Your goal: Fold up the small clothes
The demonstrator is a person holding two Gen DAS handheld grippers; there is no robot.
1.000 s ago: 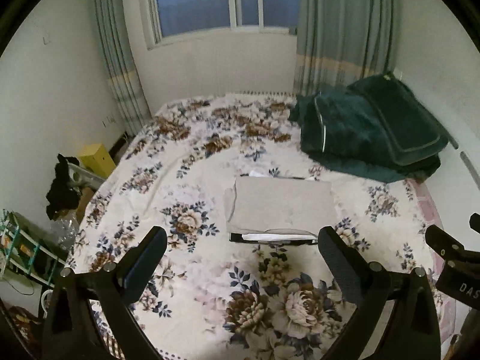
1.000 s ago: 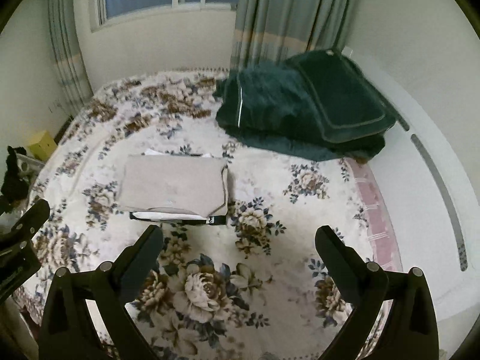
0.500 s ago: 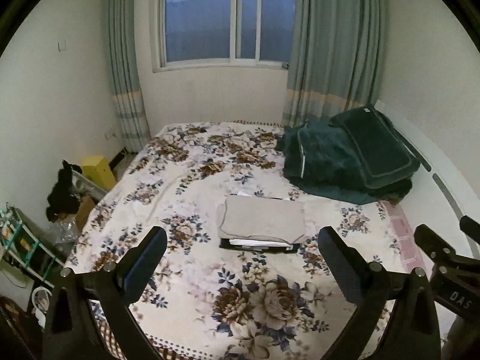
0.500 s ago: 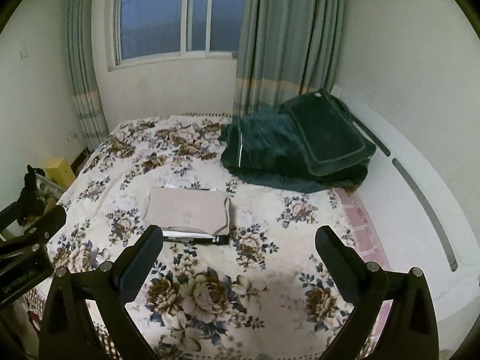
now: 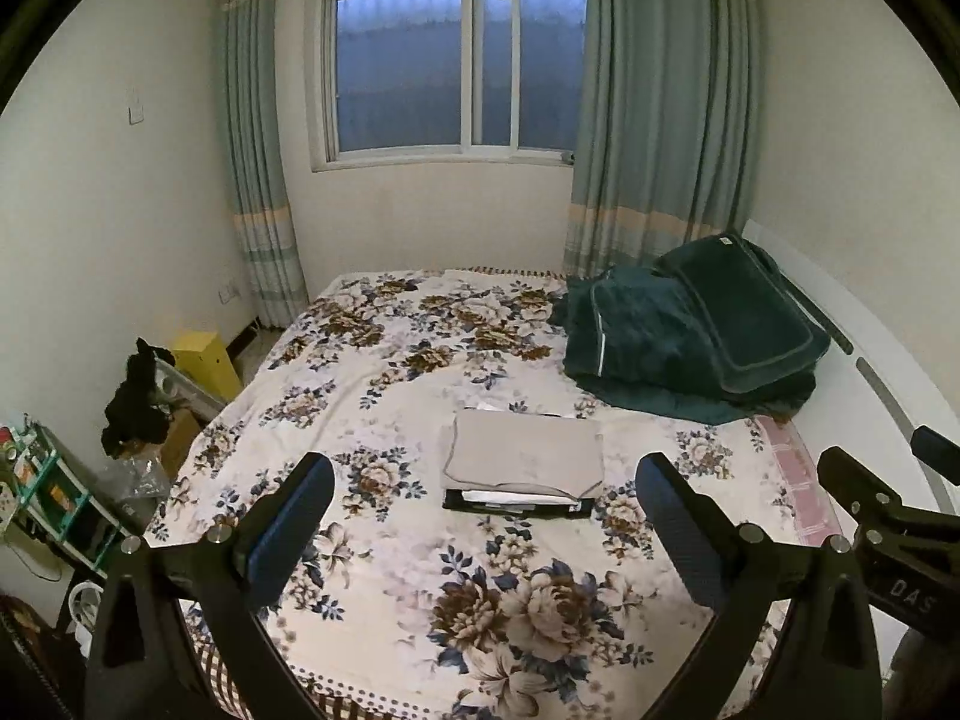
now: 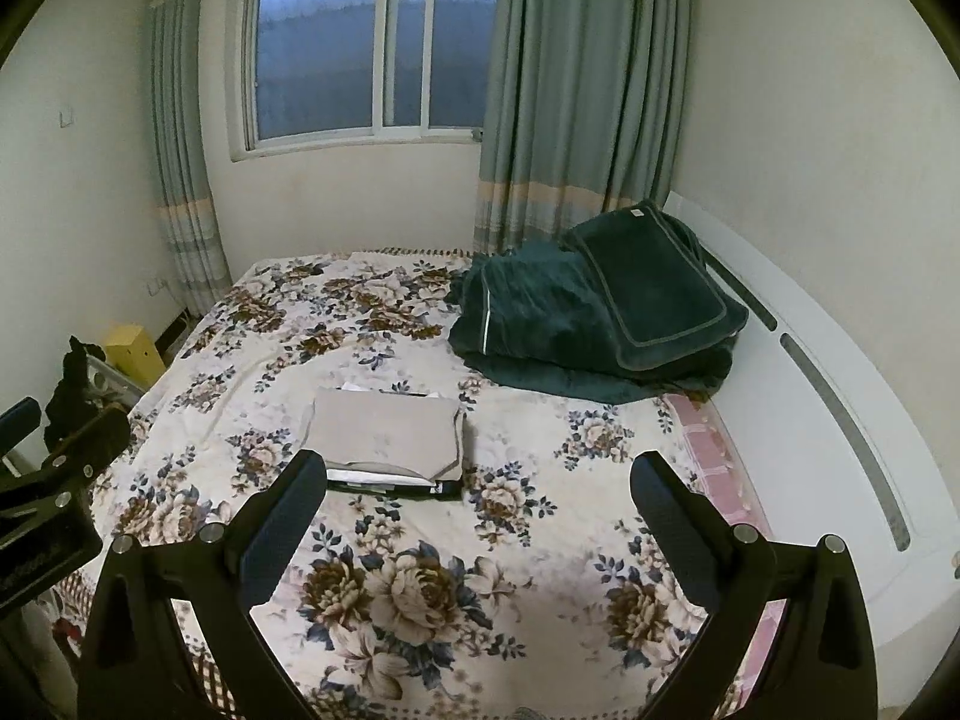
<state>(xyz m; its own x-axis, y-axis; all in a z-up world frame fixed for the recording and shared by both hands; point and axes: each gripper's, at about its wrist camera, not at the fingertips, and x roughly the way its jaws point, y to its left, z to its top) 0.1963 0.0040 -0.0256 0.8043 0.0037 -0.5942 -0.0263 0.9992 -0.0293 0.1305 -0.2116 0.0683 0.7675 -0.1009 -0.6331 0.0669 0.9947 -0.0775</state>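
Note:
A folded beige garment (image 5: pixel 523 452) lies on top of a small stack of folded white and black clothes in the middle of the floral bed (image 5: pixel 384 384); it also shows in the right wrist view (image 6: pixel 384 433). My left gripper (image 5: pixel 485 516) is open and empty, held well back from the stack above the bed's near end. My right gripper (image 6: pixel 478 510) is open and empty, held back to the right of the stack. Each gripper shows at the edge of the other's view.
A heap of dark green blankets (image 5: pixel 690 327) lies at the bed's far right by the wall. A yellow box (image 5: pixel 207 360), black clothing (image 5: pixel 135 399) and a shelf rack (image 5: pixel 45 498) stand on the floor to the left. A curtained window (image 5: pixel 456 60) is behind.
Both grippers have pulled back and risen away from the stack, so it looks smaller and more of the room and window shows. Both stay open and empty.

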